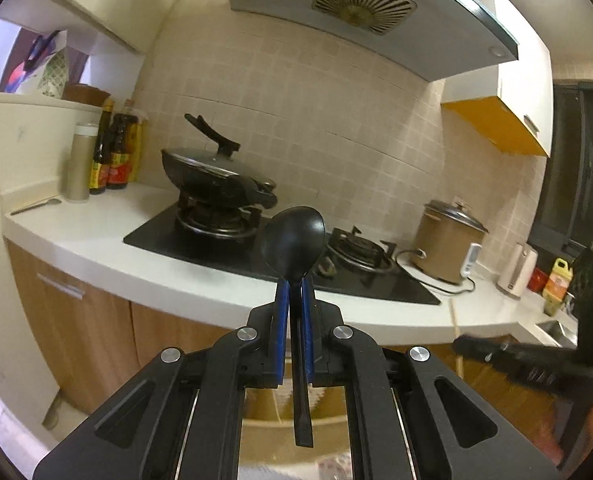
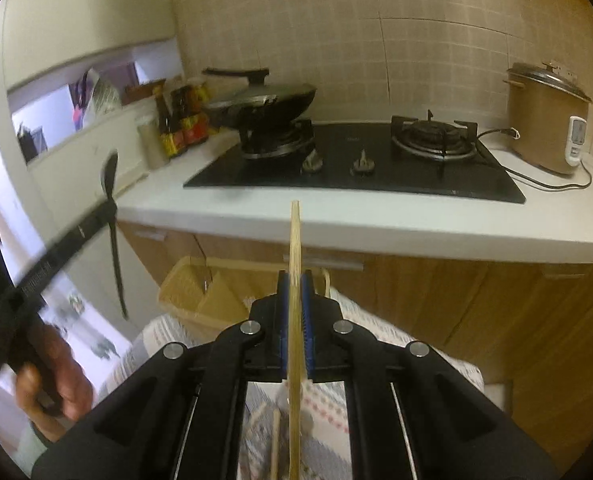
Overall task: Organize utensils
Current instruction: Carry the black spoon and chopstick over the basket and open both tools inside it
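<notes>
1. 2 utensils are in hand, 1 per gripper, both raised in front of the kitchen surface [image 2: 256, 212] that carries the black hob [image 2: 352, 164].
2. Left gripper [image 1: 295, 292]: its jaws are closed on the neck of a black ladle [image 1: 294, 240]. The bowl stands past the blue pads toward 12 o'clock, and the handle runs back toward 6 o'clock under the gripper body. The long axis lies along the line the jaws point.
3. Right gripper [image 2: 295, 284]: its jaws are closed on a thin bamboo stick [image 2: 295, 240], probably a chopstick or a flat spatula seen edge-on; I cannot tell which. Its tip points to 12 o'clock and its shaft continues toward 6 o'clock between the pads.
4. In the right wrist view, the left gripper with the ladle shows at 9 o'clock, held by a hand [image 2: 52, 376].
5. A woven basket [image 2: 184, 292] sits low, below the surface edge, at about 10 o'clock from the right jaws. It looks like the likely holder, though that is a guess.
6. The relation that matters: both utensils are gripped lengthwise, so dropping either into a holder calls for tipping its long axis toward vertical. The right gripper appears nearer the basket.
7. A second pale stick [image 2: 274, 444] lies beneath the right gripper on a patterned cloth [image 2: 328, 420].
</notes>
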Tool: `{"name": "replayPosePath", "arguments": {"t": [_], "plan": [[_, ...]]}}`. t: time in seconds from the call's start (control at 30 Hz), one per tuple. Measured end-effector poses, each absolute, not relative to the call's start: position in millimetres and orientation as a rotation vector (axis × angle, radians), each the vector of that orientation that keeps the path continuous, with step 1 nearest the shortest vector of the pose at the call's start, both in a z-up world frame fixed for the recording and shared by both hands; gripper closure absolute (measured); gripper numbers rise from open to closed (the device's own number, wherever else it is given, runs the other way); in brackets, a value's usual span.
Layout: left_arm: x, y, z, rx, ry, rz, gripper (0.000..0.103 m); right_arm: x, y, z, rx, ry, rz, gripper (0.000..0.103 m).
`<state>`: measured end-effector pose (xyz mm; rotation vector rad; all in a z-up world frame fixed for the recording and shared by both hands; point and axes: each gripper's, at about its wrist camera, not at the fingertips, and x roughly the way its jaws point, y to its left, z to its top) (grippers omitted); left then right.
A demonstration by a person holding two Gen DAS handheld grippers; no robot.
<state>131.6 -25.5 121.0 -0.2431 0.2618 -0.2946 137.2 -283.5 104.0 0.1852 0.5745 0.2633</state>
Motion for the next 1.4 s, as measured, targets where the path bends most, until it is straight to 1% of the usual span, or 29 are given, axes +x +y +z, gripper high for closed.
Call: {"name": "replayPosePath", "arguments": {"t": [0.17, 0.27, 0.53, 0.77, 1.17, 1.4], "plan": [[151.5, -19.3, 106.6, -0.243, 0.234, -0.264, 0.098, 160.6, -292.8, 126.9, 0.252, 0.451, 0.228, 0.099], [161.1, -16.8, 96.7, -0.249, 0.229, -0.248, 0.098, 170.2, -291.9, 134.5, 0.246, 0.378, 0.192, 0.099], [177.2, -12.2, 75.3, -0.273, 0.231, -0.241, 0.098, 187.5, -282.6, 124.9, 0.234, 0.274, 0.183, 0.099], [181.0, -14.0, 65.1, -0.266, 0.227, -0.231, 0.098, 200.6, -274.1, 103.9, 0.224, 0.248, 0.199, 0.099], [183.6, -11.0, 38.3, -0.273, 0.233, -0.197, 0.097, 196.1, -265.9, 54.7, 0.202, 0.247, 0.241, 0.099], [181.0, -6.3, 35.5, -0.279, 0.233, -0.185, 0.097, 181.1, -258.1, 45.8, 0.147, 0.212, 0.275, 0.099]]}}
